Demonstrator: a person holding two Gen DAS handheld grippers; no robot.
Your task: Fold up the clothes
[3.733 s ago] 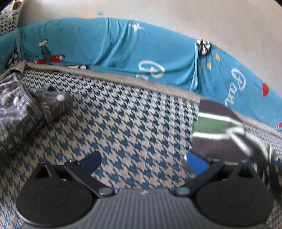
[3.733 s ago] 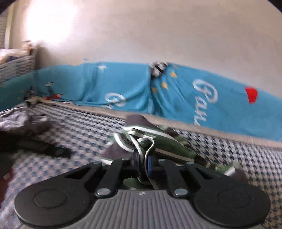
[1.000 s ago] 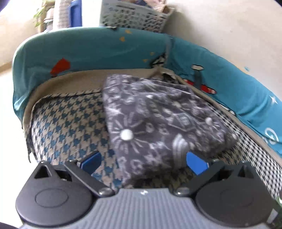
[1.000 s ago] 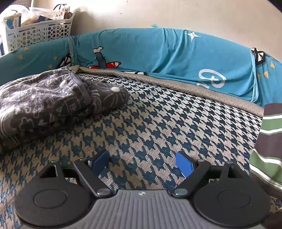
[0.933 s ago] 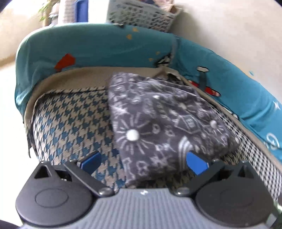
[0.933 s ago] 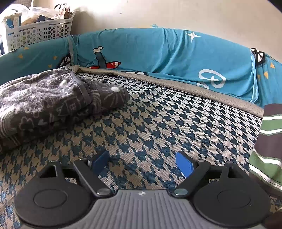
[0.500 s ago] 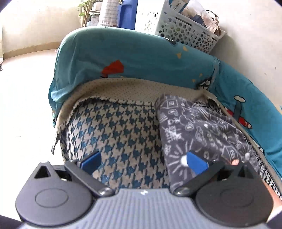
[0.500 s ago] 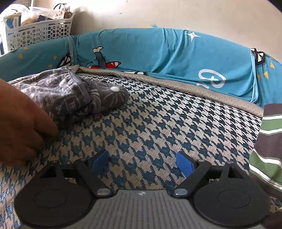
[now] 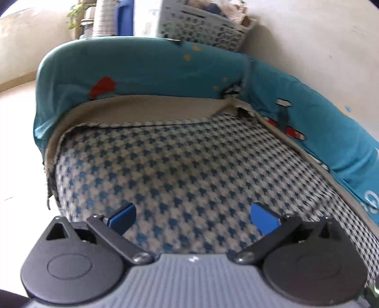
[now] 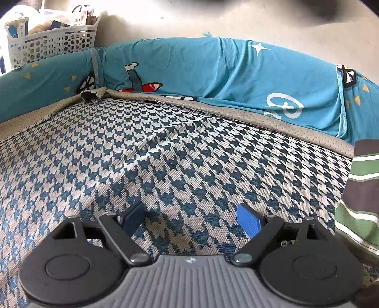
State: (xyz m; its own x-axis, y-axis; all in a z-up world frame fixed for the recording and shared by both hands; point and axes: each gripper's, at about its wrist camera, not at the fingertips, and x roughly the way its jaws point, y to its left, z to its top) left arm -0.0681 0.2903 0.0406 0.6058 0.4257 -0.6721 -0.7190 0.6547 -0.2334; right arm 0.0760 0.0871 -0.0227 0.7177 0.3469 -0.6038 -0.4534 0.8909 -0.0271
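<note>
Here, closest to me, my left gripper (image 9: 193,216) has its blue fingers spread wide with nothing between them, hovering over the checked seat cushion (image 9: 180,165). My right gripper (image 10: 190,216) is spread the same way, empty, low over the same cushion (image 10: 165,151). Just to the right of my right gripper, at the edge of the right view, lies the striped shirt (image 10: 361,196), grey and green with thin white lines, resting on the cushion and apart from my fingers; how neatly it is folded I cannot tell, since most of it runs out of view. Past the cushion a tan dotted edge (image 10: 236,111) borders the checks. Behind that rises the blue sofa cover (image 10: 225,71) with its white and red cartoon prints, wrapping the back and the armrest (image 9: 132,71). Farthest off, beyond the armrest, a white plastic basket (image 10: 52,43) stands full of things against the pale wall (image 10: 213,19)
</note>
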